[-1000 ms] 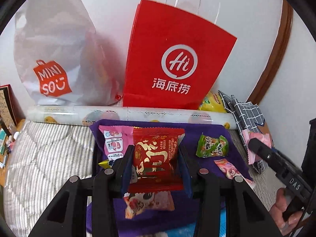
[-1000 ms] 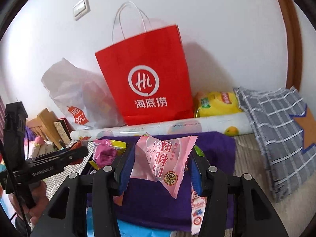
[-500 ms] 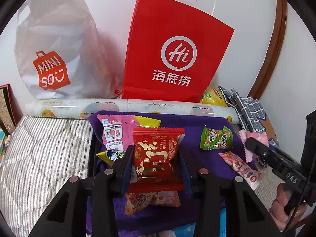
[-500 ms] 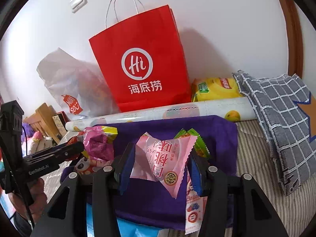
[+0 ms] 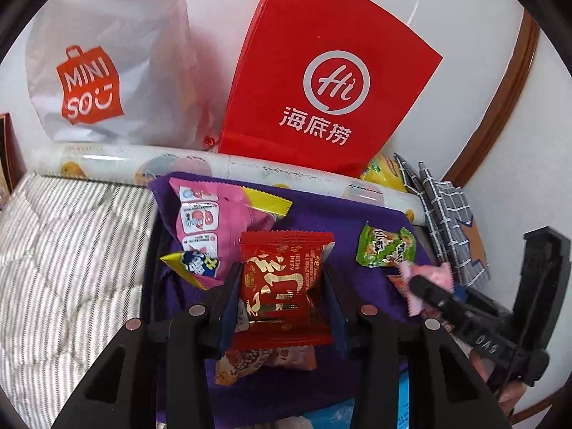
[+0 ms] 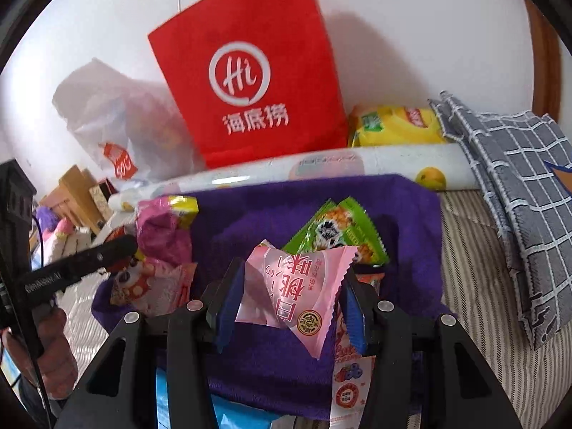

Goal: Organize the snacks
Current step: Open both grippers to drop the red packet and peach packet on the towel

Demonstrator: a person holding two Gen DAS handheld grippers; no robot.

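My left gripper (image 5: 282, 295) is clamped on a red foil snack packet (image 5: 284, 286), my right gripper (image 6: 291, 298) on a pale pink snack sachet (image 6: 298, 287), both above the purple cloth (image 6: 250, 214). I judge sorting is underway; next, each needs placing with its group.
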